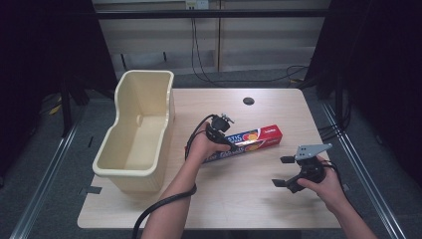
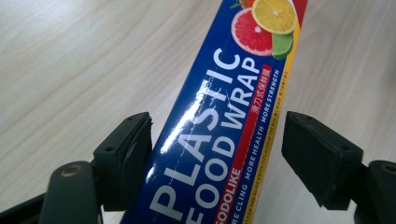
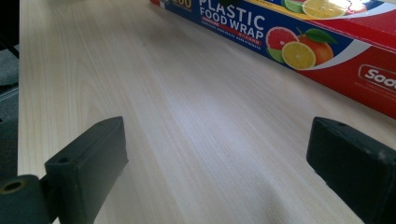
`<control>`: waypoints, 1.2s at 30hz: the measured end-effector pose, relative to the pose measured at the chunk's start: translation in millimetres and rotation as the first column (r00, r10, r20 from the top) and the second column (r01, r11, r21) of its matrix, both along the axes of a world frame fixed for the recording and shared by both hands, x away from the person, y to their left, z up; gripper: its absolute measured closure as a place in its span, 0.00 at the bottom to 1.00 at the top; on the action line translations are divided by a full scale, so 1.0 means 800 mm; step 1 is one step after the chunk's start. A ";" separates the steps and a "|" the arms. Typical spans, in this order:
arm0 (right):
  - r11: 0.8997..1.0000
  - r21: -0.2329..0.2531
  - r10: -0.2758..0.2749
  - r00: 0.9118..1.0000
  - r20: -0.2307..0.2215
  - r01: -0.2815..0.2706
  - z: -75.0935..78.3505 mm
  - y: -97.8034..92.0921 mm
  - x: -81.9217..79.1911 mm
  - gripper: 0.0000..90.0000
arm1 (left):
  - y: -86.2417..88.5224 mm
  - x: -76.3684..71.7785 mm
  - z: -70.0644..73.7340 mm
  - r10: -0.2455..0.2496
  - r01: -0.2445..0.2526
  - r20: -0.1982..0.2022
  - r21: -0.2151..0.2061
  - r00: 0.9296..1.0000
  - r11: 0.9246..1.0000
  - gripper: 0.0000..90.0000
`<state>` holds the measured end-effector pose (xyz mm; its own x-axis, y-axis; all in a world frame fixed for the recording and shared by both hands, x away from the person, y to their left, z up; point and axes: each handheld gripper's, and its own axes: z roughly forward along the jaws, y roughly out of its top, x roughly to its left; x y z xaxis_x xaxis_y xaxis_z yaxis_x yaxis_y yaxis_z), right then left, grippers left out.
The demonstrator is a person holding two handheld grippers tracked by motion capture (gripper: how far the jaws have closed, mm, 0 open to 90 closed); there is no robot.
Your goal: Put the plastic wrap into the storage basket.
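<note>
Left tool, seen in the high view, is lowered over the near-left part of the plastic food wrap box. In the left gripper view its jaws straddle the box — one pad sits at or against the box's blue edge, the other stands slightly clear of the yellow-trimmed edge, so the tool is open around the box and not clamped on it. The left hand grips the tool from behind, and a black cable trails back along the forearm.

Right tool is held above bare worktop near the front right, jaws spread wide and holding nothing. The right gripper view shows both pads well apart with the box beyond them.

The box lies flat at about mid-worktop, its long axis running left to right, blue end toward the left tool and red end to the right. A cream plastic bin stands at the worktop's left edge, near the box but apart from it. A dark round grommet sits toward the far edge.
</note>
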<state>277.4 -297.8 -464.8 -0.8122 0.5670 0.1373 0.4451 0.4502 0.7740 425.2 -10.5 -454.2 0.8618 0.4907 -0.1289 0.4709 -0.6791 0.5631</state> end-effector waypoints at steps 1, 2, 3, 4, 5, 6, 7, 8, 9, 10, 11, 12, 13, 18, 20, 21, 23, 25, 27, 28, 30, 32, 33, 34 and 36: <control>1.000 -0.002 0.001 1.000 0.004 -0.001 0.001 0.000 0.000 0.05 | -0.001 0.000 0.001 0.002 -0.002 -0.003 0.005 1.000 1.000 0.28; 1.000 0.000 -0.001 1.000 0.003 0.001 0.001 0.000 0.000 0.05 | -0.001 0.000 0.001 0.001 -0.001 -0.003 0.007 1.000 1.000 0.29; 1.000 0.000 -0.005 1.000 0.004 0.005 0.001 0.000 -0.001 0.05 | -0.002 0.002 0.001 -0.004 0.004 -0.003 0.010 1.000 1.000 0.29; 1.000 0.000 -0.005 1.000 0.004 0.005 0.001 0.000 -0.001 0.05 | -0.002 0.002 0.001 -0.004 0.004 -0.003 0.010 1.000 1.000 0.30; 1.000 0.001 -0.005 1.000 0.006 0.005 0.001 0.000 -0.001 0.05 | -0.003 0.004 0.002 -0.008 0.008 -0.013 0.002 1.000 1.000 0.31; 1.000 0.001 -0.004 1.000 0.004 0.004 0.001 0.000 0.000 0.05 | -0.004 0.006 0.002 -0.030 0.030 -0.003 -0.008 1.000 1.000 0.31; 1.000 0.001 -0.005 1.000 0.005 0.005 0.001 -0.001 0.000 0.05 | -0.007 0.007 0.003 -0.038 0.038 -0.004 -0.004 0.999 0.999 0.32; 1.000 0.002 -0.008 1.000 0.004 0.008 0.001 -0.001 0.000 0.05 | -0.009 0.007 0.002 -0.035 0.035 -0.005 -0.001 0.999 0.999 0.31; 1.000 0.002 -0.009 1.000 0.003 0.009 0.001 -0.001 0.000 0.05 | -0.012 0.007 0.002 -0.036 0.036 -0.008 -0.004 0.999 0.999 0.31; 1.000 0.005 -0.005 1.000 0.003 0.005 0.001 -0.002 0.000 0.05 | -0.015 0.009 0.002 -0.054 0.054 -0.004 0.008 0.999 0.998 0.31; 1.000 0.009 -0.006 1.000 0.001 0.006 0.002 -0.002 0.000 0.05 | -0.018 0.010 0.003 -0.057 0.057 -0.004 0.016 0.998 0.998 0.30; 1.000 0.012 -0.007 1.000 0.005 0.006 0.002 -0.003 0.000 0.05 | -0.022 0.010 0.001 -0.046 0.046 -0.007 -0.002 0.999 0.999 0.30; 1.000 0.015 -0.007 1.000 0.005 0.007 0.002 -0.003 0.000 0.05 | -0.024 0.010 0.002 -0.051 0.051 -0.014 0.006 0.999 0.999 0.29; 1.000 0.018 -0.009 1.000 0.003 0.009 0.003 -0.004 0.000 0.05 | -0.031 0.013 -0.002 -0.050 0.050 -0.020 0.022 0.999 0.998 0.27; 1.000 0.019 -0.008 1.000 0.006 0.008 0.003 -0.004 0.000 0.05 | -0.032 0.013 -0.003 -0.029 0.030 -0.040 0.010 0.999 1.000 0.28; 1.000 0.021 -0.012 1.000 0.006 0.012 0.003 -0.004 0.000 0.05 | -0.033 0.013 -0.003 -0.031 0.032 -0.039 0.019 0.999 0.999 0.28; 1.000 0.026 -0.009 1.000 0.008 0.009 0.004 -0.005 0.000 0.05 | -0.034 0.014 -0.003 -0.043 0.044 -0.029 0.037 0.999 0.998 0.31; 1.000 0.026 -0.010 1.000 0.008 0.010 0.004 -0.005 0.000 0.05 | -0.034 0.014 -0.002 -0.062 0.064 -0.034 0.047 0.997 0.997 0.32; 1.000 0.025 -0.015 1.000 0.007 0.015 0.004 -0.005 0.000 0.05 | -0.035 0.012 0.000 -0.043 0.046 -0.062 0.049 0.997 0.998 0.34; 1.000 0.026 -0.012 1.000 0.007 0.012 0.004 -0.005 0.000 0.05 | -0.036 0.010 0.001 -0.028 0.031 -0.074 0.035 0.997 0.999 0.36; 1.000 0.027 -0.010 1.000 0.006 0.010 0.004 -0.004 0.000 0.05 | -0.035 0.007 0.004 -0.015 0.018 -0.104 0.025 0.994 1.000 0.41; 1.000 0.023 -0.012 1.000 0.005 0.012 0.004 -0.003 0.000 0.06 | -0.035 0.003 0.006 0.015 -0.011 -0.125 0.032 0.992 0.999 0.45; 1.000 0.024 -0.009 1.000 0.007 0.009 0.003 -0.003 0.000 0.06 | -0.033 0.002 0.007 0.054 -0.050 -0.155 0.033 0.986 0.998 0.46; 1.000 0.023 -0.013 1.000 0.007 0.012 0.003 -0.002 0.000 0.06 | -0.032 0.001 0.008 0.066 -0.061 -0.161 0.037 0.985 0.997 0.46; 1.000 0.022 -0.007 1.000 0.011 0.006 0.004 -0.001 0.000 0.06 | -0.031 -0.002 0.008 0.069 -0.062 -0.153 0.047 0.986 0.997 0.45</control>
